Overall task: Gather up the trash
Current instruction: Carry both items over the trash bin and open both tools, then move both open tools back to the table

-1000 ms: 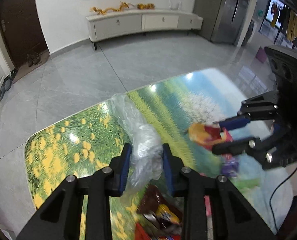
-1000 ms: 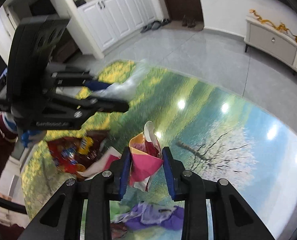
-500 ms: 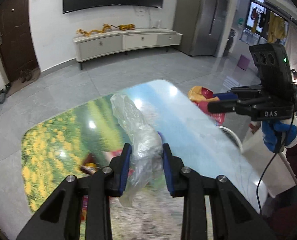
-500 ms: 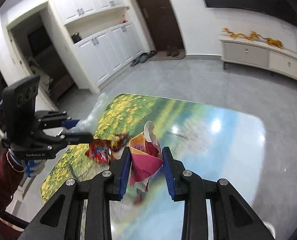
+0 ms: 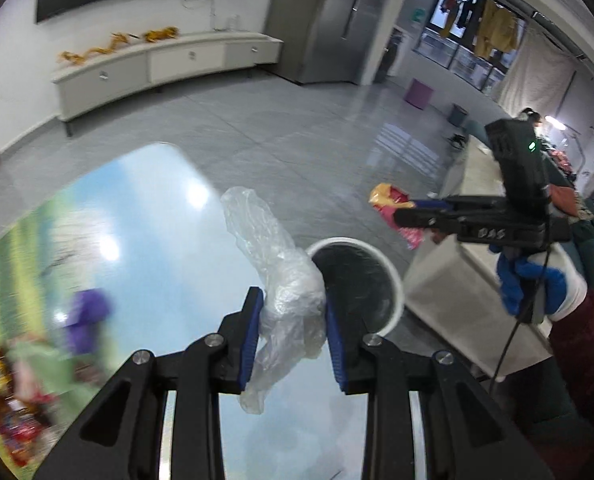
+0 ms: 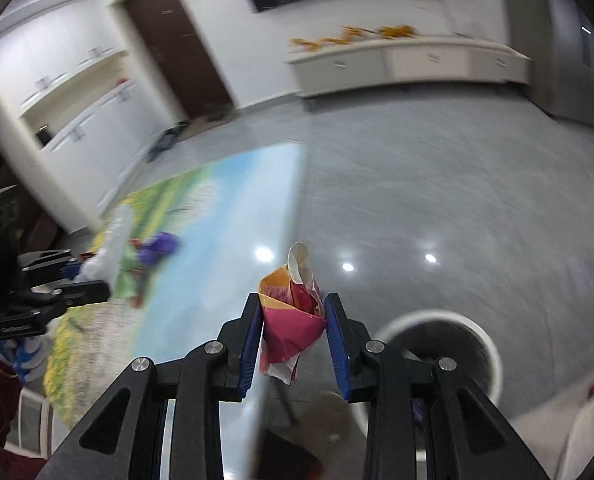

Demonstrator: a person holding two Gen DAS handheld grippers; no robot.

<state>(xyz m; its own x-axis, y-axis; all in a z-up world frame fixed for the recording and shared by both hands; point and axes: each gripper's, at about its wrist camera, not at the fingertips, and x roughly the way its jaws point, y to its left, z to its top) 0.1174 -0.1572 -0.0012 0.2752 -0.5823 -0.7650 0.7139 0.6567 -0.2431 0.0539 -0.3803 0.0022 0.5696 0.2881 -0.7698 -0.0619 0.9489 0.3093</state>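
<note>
My left gripper is shut on a crumpled clear plastic bag, held above the table's right edge, just left of a white round trash bin on the floor. My right gripper is shut on a red and orange snack wrapper, held past the table edge to the left of the bin. The right gripper with its wrapper shows in the left wrist view beyond the bin. The left gripper with the bag shows at the left of the right wrist view.
The table has a glossy landscape print. More wrappers lie on its left part, a purple one and red ones. A low white bench stands right of the bin. Grey tiled floor and a TV cabinet lie beyond.
Both grippers have swung right, away from the trash pile toward the table's edge. The white bin has come into both views. Each gripper has kept its hold.
</note>
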